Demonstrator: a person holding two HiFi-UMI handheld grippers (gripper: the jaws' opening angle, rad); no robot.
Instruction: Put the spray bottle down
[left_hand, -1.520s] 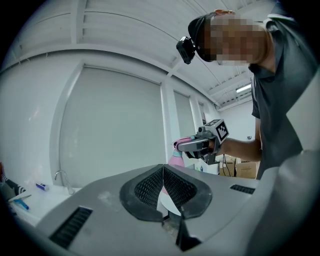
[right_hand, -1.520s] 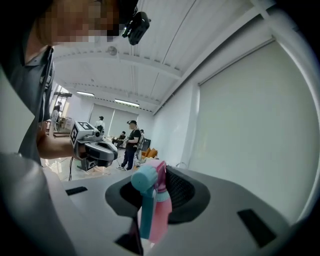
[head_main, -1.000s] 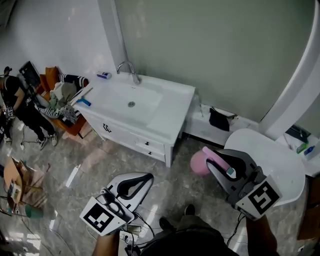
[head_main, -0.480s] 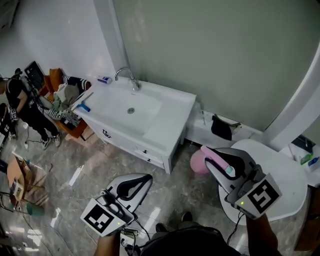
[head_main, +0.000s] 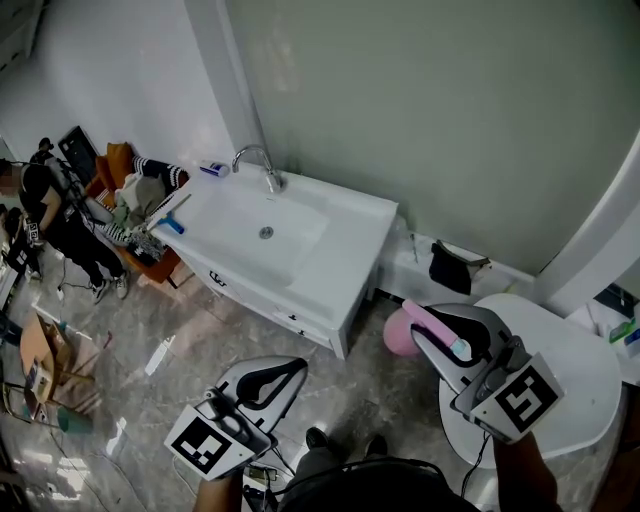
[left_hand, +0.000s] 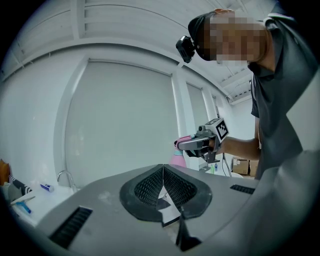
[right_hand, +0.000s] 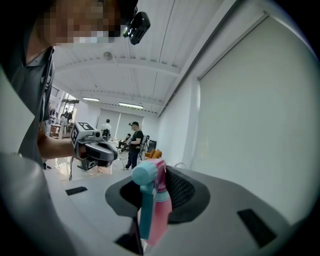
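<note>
Right gripper view looks along the right claw, whose jaws are clamped on the pink spray bottle just below its teal trigger head. The bottle stands roughly upright between the pads, high off any surface. In the left gripper view the left claw has its jaws pressed together with nothing between them. From the head view, the bottle's pink body appears to hang over the grey stone floor, just beside the rim of the round white worktop and not yet above it. Letting go here would probably drop it onto the floor. The grip also sits close to the trigger, so any extra squeeze or a bump on landing might set off a spray, and a base put down on the very rim could tip off. Further out, a white vanity with a basin and a tap stands against the wall to the left. A black bag lies on the low ledge behind, and small bottles sit at the far right edge. People stand well apart at the far left. Nothing seems to block the short way to the round worktop, whose near side is bare.
</note>
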